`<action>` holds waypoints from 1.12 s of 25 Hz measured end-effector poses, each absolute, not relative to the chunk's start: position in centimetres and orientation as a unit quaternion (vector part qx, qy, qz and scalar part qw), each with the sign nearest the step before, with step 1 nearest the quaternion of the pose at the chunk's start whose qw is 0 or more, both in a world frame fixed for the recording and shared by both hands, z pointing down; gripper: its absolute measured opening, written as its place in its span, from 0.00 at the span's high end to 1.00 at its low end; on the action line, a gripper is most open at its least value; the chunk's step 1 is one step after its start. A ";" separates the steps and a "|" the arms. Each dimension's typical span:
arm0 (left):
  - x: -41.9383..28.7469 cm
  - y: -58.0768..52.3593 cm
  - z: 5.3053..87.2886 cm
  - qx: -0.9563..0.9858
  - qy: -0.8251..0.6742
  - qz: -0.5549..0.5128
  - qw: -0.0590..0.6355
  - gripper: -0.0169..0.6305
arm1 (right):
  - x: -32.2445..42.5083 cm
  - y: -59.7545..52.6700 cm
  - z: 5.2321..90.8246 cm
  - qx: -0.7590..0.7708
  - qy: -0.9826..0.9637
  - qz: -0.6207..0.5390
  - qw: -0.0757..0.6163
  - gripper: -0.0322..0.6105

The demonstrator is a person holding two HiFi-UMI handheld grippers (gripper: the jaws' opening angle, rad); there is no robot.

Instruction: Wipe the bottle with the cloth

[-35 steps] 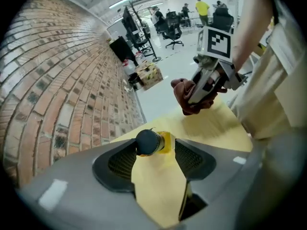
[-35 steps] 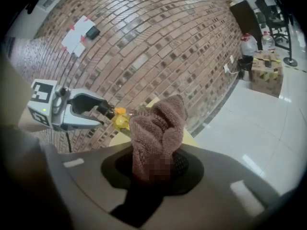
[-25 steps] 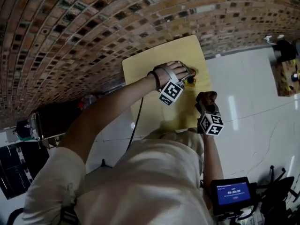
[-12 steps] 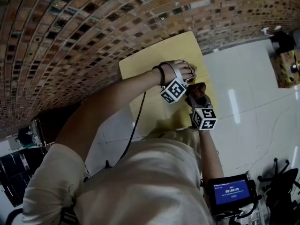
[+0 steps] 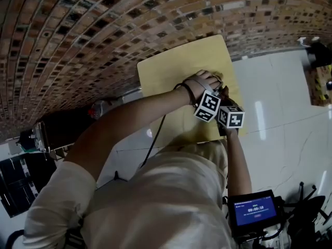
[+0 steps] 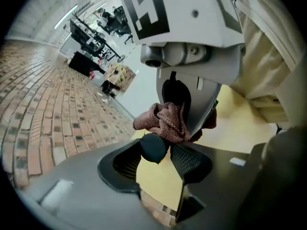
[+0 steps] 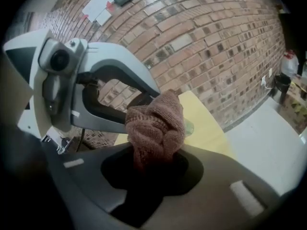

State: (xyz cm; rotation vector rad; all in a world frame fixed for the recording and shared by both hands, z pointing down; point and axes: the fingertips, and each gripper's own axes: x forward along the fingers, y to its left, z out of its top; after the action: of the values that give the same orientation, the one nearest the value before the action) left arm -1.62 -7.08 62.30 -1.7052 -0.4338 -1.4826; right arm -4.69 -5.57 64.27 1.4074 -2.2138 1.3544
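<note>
My left tongs have just been closing and now clench the bottle by its dark cap. I see the cap end-on, so I judge the bottle's long axis runs straight down my jaws toward the table. Just past the cap at twelve o'clock is the cloth, bunched tight in my right tongs. From there the bottle's clear body peeks out at one o'clock behind the cloth, so the wipe goes that way.
</note>
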 end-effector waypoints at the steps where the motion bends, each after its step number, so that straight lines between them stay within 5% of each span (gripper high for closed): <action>1: -1.6 -7.0 62.4 -0.680 -0.170 -0.592 0.398 0.65 | -4.6 -5.5 64.9 0.465 -0.744 0.470 0.097 0.80; 17: -1.7 -7.0 62.7 -0.732 -0.164 -0.597 0.285 0.68 | -6.0 -4.7 75.4 0.357 -0.671 0.637 0.127 0.80; 24: -1.4 -9.1 62.0 -0.805 -0.009 -0.585 0.100 0.69 | -4.1 -4.4 75.9 0.383 -0.608 0.693 0.052 0.80; 28: -1.4 -9.2 62.2 -0.813 0.028 -0.578 0.065 0.67 | -2.8 -2.6 73.8 0.405 -0.624 0.667 0.048 0.80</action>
State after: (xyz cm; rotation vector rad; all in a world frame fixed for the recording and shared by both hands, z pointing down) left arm -1.42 -9.22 62.21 -2.4529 0.0833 -1.7460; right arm -2.82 -2.62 73.77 1.2334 -1.9018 2.0341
